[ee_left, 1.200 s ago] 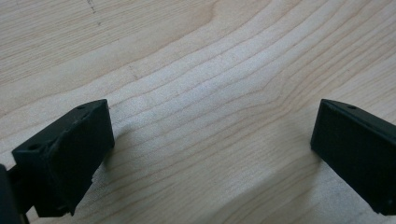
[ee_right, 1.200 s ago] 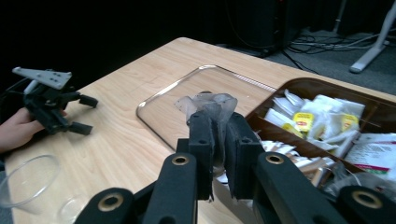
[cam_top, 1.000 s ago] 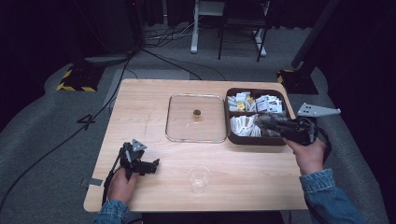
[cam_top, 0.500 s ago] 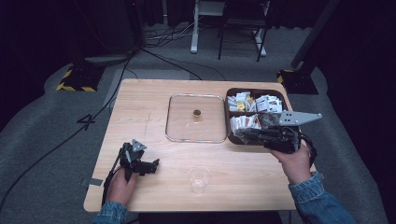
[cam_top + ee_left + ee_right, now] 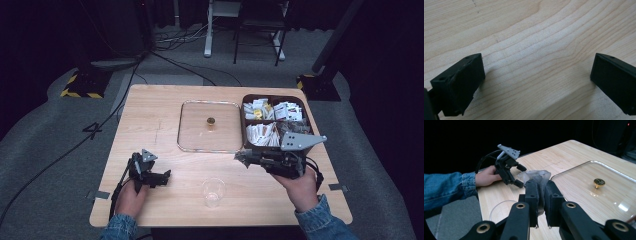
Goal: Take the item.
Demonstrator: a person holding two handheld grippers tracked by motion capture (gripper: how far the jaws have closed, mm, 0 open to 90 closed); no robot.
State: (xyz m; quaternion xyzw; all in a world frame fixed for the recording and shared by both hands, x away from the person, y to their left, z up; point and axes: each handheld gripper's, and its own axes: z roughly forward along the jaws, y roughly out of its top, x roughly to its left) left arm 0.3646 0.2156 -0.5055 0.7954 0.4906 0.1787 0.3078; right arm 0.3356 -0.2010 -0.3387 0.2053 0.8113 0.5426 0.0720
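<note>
The right gripper (image 5: 243, 158) is clamped on a small translucent packet (image 5: 537, 177), holding it above the wooden table (image 5: 165, 107) just near of the glass lid (image 5: 210, 126) and left of the brown compartment box (image 5: 274, 122) of sachets. A clear plastic cup (image 5: 213, 192) stands nearer, between the two hands. The left gripper (image 5: 161, 178) rests on the table at the near left, its jaws spread wide with only bare wood between them.

sachet (image 5: 536, 178): pale, crumpled, clear-wrapped | pinched between right gripper (image 5: 541, 195) jaws | raised above table, beside cup (image 5: 213, 192)
</note>
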